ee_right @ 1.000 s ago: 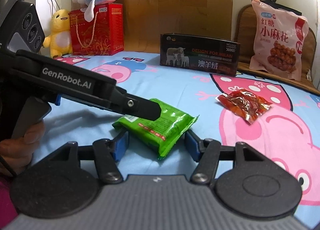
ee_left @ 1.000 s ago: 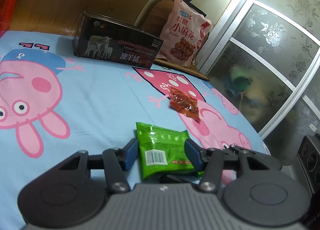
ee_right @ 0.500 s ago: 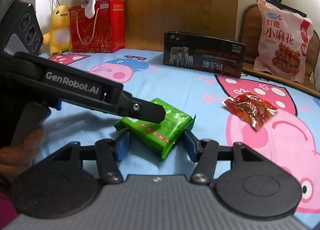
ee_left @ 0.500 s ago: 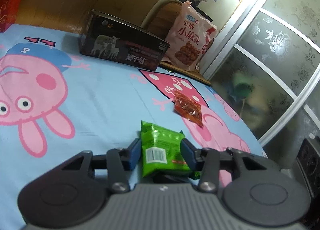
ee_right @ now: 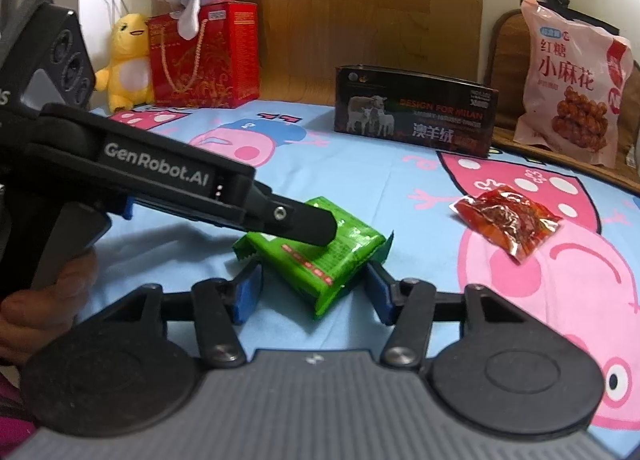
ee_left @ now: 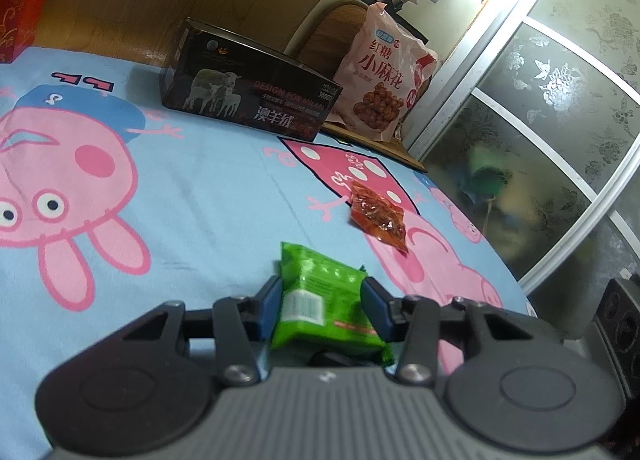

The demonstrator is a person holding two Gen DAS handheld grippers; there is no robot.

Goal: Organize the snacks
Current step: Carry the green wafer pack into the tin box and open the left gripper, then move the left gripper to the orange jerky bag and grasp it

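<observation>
A green snack packet (ee_left: pixel 320 296) lies on the blue cartoon sheet. My left gripper (ee_left: pixel 322 302) is shut on it, a blue pad on each side. In the right wrist view the same packet (ee_right: pixel 320 256) sits just ahead of my open right gripper (ee_right: pixel 312 292), whose pads do not touch it. The left gripper's finger (ee_right: pixel 296 222) lies over the packet there. A red clear packet (ee_left: pixel 378 216) lies further off, also in the right wrist view (ee_right: pixel 508 220).
A black box (ee_right: pixel 416 116) stands at the back of the bed, with a large pink snack bag (ee_right: pixel 576 100) leaning to its right. A red gift bag (ee_right: pixel 204 60) and plush toys (ee_right: pixel 124 60) stand at back left. A glass sliding door (ee_left: pixel 540 140) is to the right.
My left gripper's jaws have closed in onto the green packet. The right gripper has edged closer to the packet and stayed open.
</observation>
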